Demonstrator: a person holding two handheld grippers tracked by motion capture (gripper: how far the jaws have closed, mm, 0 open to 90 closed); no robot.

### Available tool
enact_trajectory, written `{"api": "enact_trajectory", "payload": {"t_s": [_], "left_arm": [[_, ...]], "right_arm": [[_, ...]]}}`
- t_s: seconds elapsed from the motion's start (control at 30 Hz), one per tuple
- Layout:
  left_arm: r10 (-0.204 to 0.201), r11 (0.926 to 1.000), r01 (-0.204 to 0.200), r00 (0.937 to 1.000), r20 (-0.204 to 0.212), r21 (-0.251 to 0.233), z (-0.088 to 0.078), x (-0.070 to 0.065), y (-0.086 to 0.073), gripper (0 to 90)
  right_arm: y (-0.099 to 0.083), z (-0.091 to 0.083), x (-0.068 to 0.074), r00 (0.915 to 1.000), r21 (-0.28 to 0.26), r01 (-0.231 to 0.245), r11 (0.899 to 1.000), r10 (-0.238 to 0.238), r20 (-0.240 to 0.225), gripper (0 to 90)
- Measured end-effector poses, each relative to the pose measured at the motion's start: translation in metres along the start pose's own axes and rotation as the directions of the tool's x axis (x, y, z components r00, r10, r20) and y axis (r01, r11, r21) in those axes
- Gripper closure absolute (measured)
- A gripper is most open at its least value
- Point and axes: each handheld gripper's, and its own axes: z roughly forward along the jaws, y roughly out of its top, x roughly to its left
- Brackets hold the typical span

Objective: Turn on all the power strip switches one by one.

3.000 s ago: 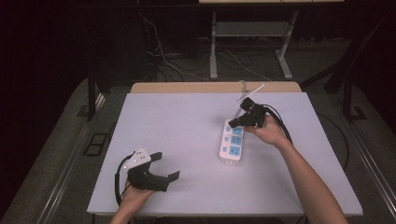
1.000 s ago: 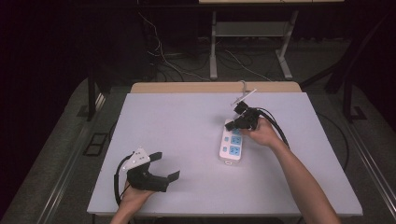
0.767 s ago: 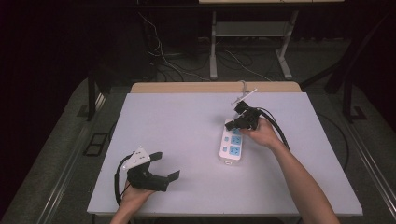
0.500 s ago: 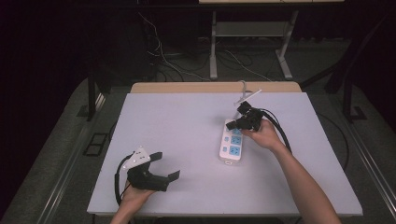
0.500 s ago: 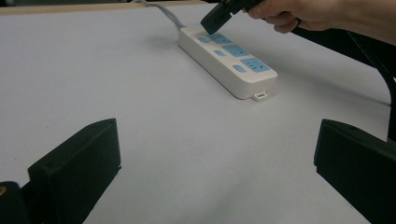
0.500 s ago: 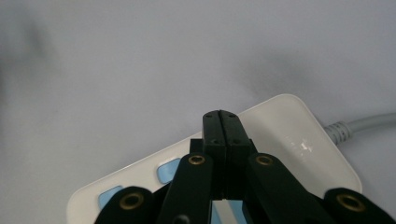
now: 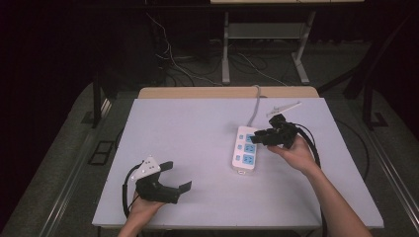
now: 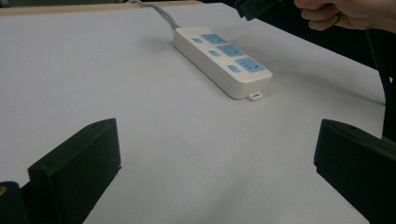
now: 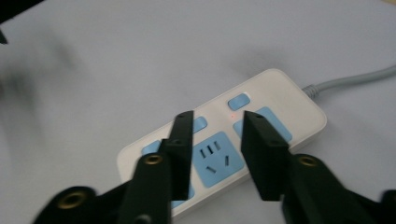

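A white power strip (image 7: pixel 245 147) with blue sockets lies right of the table's middle, its grey cable (image 7: pixel 255 103) running off the far edge. My right gripper (image 7: pixel 257 137) hovers just above the strip's far right side. Its jaws have just been opening and stand partly open with nothing between them. Seen along those jaws, my right gripper (image 9: pixel 215 119) points at the strip (image 9: pixel 280 93), where a tiny red light (image 9: pixel 232 115) glows beside a blue switch. At the front left, my left gripper (image 7: pixel 179 176) rests open and empty, facing the strip (image 8: pixel 222 53) from a distance.
The pale table (image 7: pixel 197 128) has a wooden strip along its far edge. The right gripper's black cable (image 7: pixel 312 148) loops beside the right hand. Loose cables and a desk frame stand on the floor beyond the table.
My right gripper has lifted and drawn back to the right from the strip's far end, and its jaws went from shut to partly open. The left gripper has not moved.
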Motion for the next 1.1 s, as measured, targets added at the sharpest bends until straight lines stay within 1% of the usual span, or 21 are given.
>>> {"api": "enact_trajectory", "payload": {"t_s": [0.2,0.3,0.37,0.4,0.43,0.6,0.7,0.77,0.83,0.97,1.1], "left_arm": [[-0.003,1.0,0.003,1.0,0.004,-0.002,0.0,-0.001,0.0,0.0],[-0.005,1.0,0.005,1.0,0.003,-0.002,0.0,-0.001,0.0,0.0],[-0.005,1.0,0.005,1.0,0.001,-0.001,0.0,-0.001,0.0,0.0],[-0.007,1.0,0.007,1.0,0.001,-0.001,0.0,-0.001,0.0,0.0],[-0.007,1.0,0.007,1.0,0.0,-0.001,0.0,-0.001,-0.001,0.0],[-0.011,0.9999,0.011,0.9999,0.0,-0.004,-0.001,-0.001,-0.001,0.0],[-0.009,1.0,0.009,1.0,0.0,-0.003,-0.001,-0.001,-0.001,0.0],[-0.009,1.0,0.009,1.0,0.0,-0.004,-0.001,-0.001,-0.001,0.0],[-0.01,1.0,0.01,1.0,0.0,-0.001,-0.001,-0.001,-0.001,0.0],[-0.006,1.0,0.006,1.0,0.0,0.003,0.001,-0.001,-0.001,0.0],[-0.007,0.9999,0.007,1.0,0.0,0.009,0.001,0.0,-0.001,0.0]], "right_arm": [[-0.02,-0.021,0.013,0.9986,-0.036,-0.027,0.999,0.028,0.045,28.8],[-0.034,-0.03,0.018,0.9974,-0.056,-0.046,0.997,0.049,0.052,16.4],[-0.043,-0.036,0.021,0.9969,-0.066,-0.041,0.997,0.046,0.064,7.6],[-0.048,-0.039,0.023,0.9967,-0.072,-0.036,0.997,0.041,0.07,0.9],[-0.053,-0.041,0.025,0.9962,-0.077,-0.043,0.996,0.049,0.072,0.4],[-0.074,-0.053,0.03,0.9961,-0.114,-0.076,0.991,0.081,0.037,0.4],[-0.089,-0.061,0.032,0.9941,-0.136,-0.101,0.986,0.106,0.024,0.4],[-0.099,-0.063,0.034,0.9926,-0.14,-0.116,0.983,0.12,0.019,0.4],[-0.109,-0.066,0.035,0.9908,-0.143,-0.133,0.981,0.135,0.006,0.5],[-0.126,-0.067,0.037,0.9877,-0.157,-0.153,0.976,0.156,0.008,0.5],[-0.135,-0.064,0.036,0.9869,-0.165,-0.157,0.974,0.161,0.012,0.5]]}}
